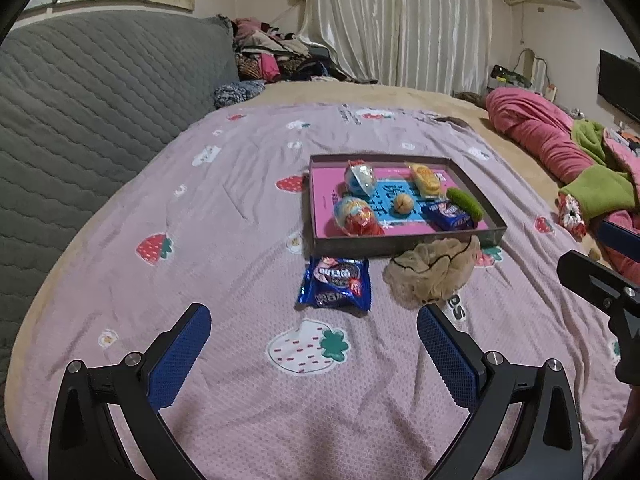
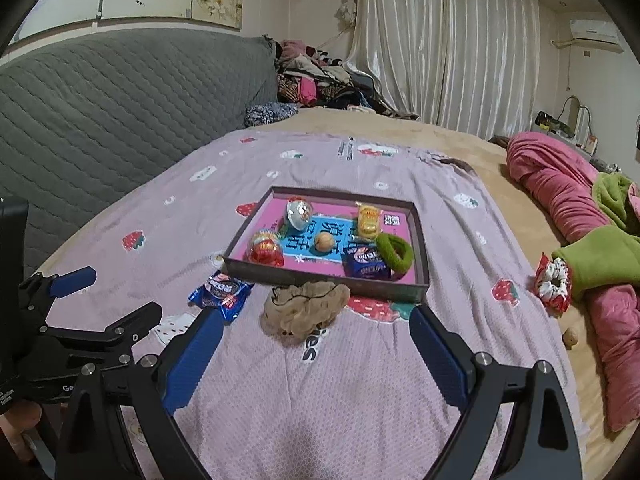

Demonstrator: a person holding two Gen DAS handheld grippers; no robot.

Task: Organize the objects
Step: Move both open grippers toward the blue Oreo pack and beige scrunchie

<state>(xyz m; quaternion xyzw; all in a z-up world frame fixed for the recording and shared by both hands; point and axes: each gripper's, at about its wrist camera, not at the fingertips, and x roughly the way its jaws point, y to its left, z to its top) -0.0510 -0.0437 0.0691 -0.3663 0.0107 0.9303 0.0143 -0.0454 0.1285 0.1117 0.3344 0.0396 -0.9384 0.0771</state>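
With both your left gripper [image 1: 314,330] and right gripper [image 2: 316,330] spread and empty, six items sit in the tray [image 1: 404,242], while the Oreo packet [image 1: 336,282] and beige hairnet [image 1: 434,272] wait just outside it on the blanket.

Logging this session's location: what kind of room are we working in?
Most likely a bedroom in a home. The work surface is a bed with a strawberry-print blanket and a grey quilted headboard; clothes are heaped by the long curtains.

Both wrist views face tray [image 1: 404,240], side by side
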